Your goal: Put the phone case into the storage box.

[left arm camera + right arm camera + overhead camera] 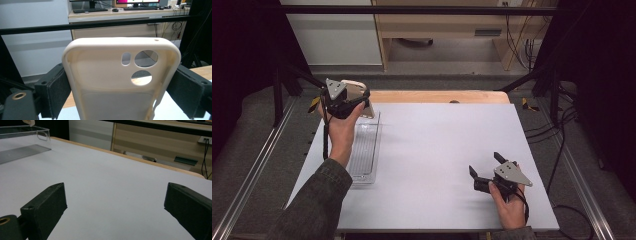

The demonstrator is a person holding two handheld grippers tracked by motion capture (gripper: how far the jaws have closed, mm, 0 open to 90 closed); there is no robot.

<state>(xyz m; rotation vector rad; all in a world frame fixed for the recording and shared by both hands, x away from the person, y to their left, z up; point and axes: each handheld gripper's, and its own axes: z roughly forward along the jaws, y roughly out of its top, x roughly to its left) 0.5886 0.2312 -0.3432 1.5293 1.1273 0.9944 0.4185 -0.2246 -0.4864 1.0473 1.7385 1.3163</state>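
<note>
Cream phone case point(120, 82) clamped by its side edges in left gripper point(343, 102), held raised over far end of clear tray point(364, 150). Case long axis seen roughly upright, camera holes uppermost; tray directly beneath. Right gripper point(486, 170) spread wide, nothing held, well apart near table point(437, 145) front-right edge.

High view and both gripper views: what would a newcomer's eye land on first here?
First, the cream phone case, clamped by its side edges in the left gripper and held up over the far end of the clear plastic tray at the table's left. Its camera cutouts face the left gripper view. Next, the right gripper near the front right of the white table, jaws wide apart with nothing between them.
</note>
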